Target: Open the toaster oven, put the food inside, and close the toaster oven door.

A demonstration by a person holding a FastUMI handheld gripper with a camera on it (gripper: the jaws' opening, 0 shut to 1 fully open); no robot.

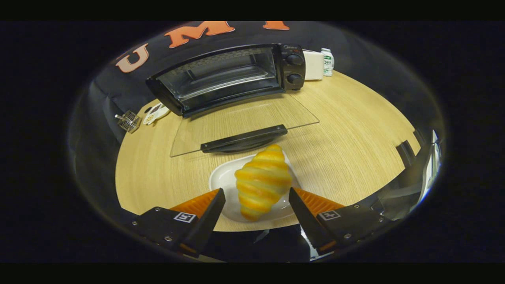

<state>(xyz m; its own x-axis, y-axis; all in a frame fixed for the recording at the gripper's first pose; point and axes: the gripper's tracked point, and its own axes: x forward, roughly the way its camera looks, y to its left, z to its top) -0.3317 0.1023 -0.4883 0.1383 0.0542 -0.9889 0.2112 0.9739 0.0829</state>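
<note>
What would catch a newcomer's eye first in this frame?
The croissant on its white plate stands out, lying between the open fingers of the tongs, which do not visibly press it. Beyond it the toaster oven stands with its glass door folded flat onto the wooden table, handle toward the plate.

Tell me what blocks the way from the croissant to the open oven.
Nothing visible does. The croissant lies on its plate between the open gripper's fingers; beyond it the glass door lies folded down flat, handle nearest, and the oven cavity gapes behind.
</note>
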